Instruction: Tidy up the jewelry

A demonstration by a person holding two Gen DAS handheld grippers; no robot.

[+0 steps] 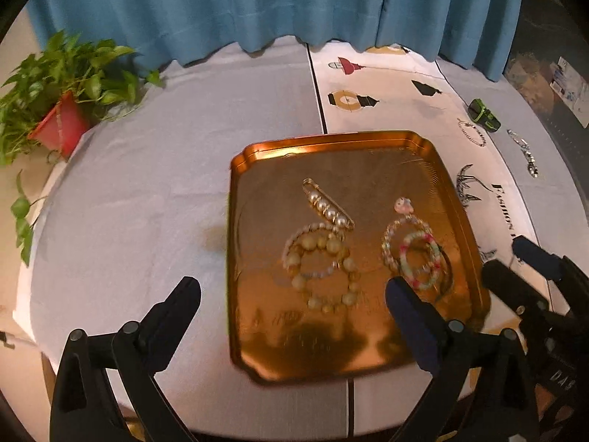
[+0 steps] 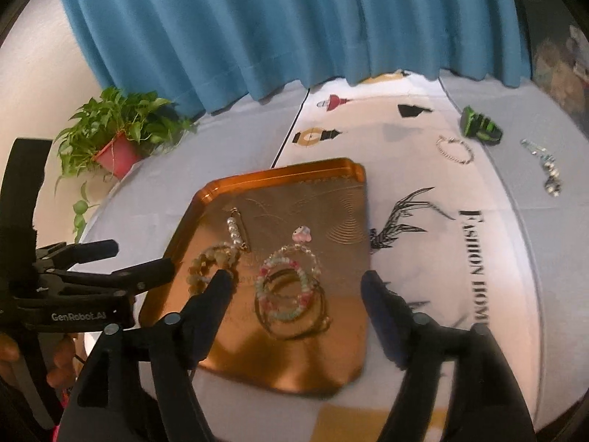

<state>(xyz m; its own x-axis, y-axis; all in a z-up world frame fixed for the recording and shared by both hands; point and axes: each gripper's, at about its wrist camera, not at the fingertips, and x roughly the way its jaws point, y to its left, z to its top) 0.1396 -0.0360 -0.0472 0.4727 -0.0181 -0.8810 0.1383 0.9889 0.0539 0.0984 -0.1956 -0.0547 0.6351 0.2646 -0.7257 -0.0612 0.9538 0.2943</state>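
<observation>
Two piles of jewelry lie on the tray (image 1: pixel 423 154) — pearl bracelets (image 1: pixel 324 269) between the left gripper's (image 1: pixel 294 291) wide-open jaws, colored bracelets (image 2: pixel 291 291) between the right gripper's (image 2: pixel 296 281) open jaws, neither gripped. Grey cloth (image 1: pixel 147 202) covers the table; blue curtain (image 1: pixel 221 7) behind. A pearl pin (image 1: pixel 329 206) slants from far-left to near-right.

a shiny copper tray (image 1: pixel 434 184) is sitting flat on the table. lying in it are a pearl pin (image 1: pixel 328 204), a big-beaded cream bracelet (image 1: pixel 325 274) touching that pin, and overlapping pastel beaded bracelets (image 1: pixel 416 254) with a pink charm. a thin chain bracelet (image 2: pixel 454 150) and a silvery piece (image 2: pixel 545 167) are lying outside, on the cloth.
</observation>
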